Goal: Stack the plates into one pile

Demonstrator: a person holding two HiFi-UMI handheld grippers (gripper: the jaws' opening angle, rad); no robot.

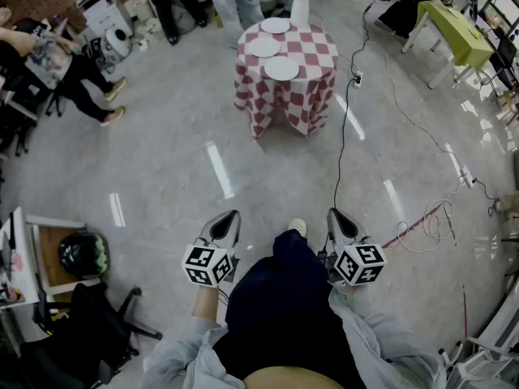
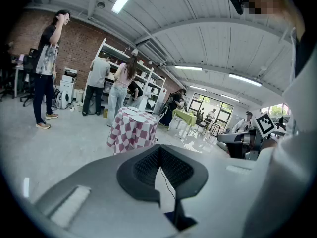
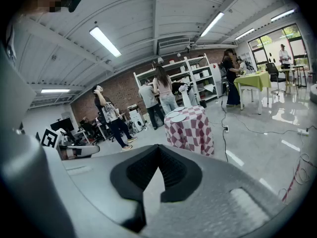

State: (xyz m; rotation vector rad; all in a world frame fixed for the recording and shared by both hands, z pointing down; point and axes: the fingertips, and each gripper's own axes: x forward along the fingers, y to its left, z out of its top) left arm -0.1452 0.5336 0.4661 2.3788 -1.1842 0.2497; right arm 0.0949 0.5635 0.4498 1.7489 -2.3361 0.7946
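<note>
Three round, smooth white plates (image 1: 281,69) lie apart in a row on a round bench (image 1: 292,96) draped in a red-and-white checked cloth that hangs in folds. The bench stands well ahead on the glossy grey floor (image 1: 162,160). The left claw (image 1: 229,215) and the right claw (image 1: 335,214) are both clenched, ribbed black pads meeting at the tip with nothing between them. Each carries a cube of black-and-white square markers.
</note>
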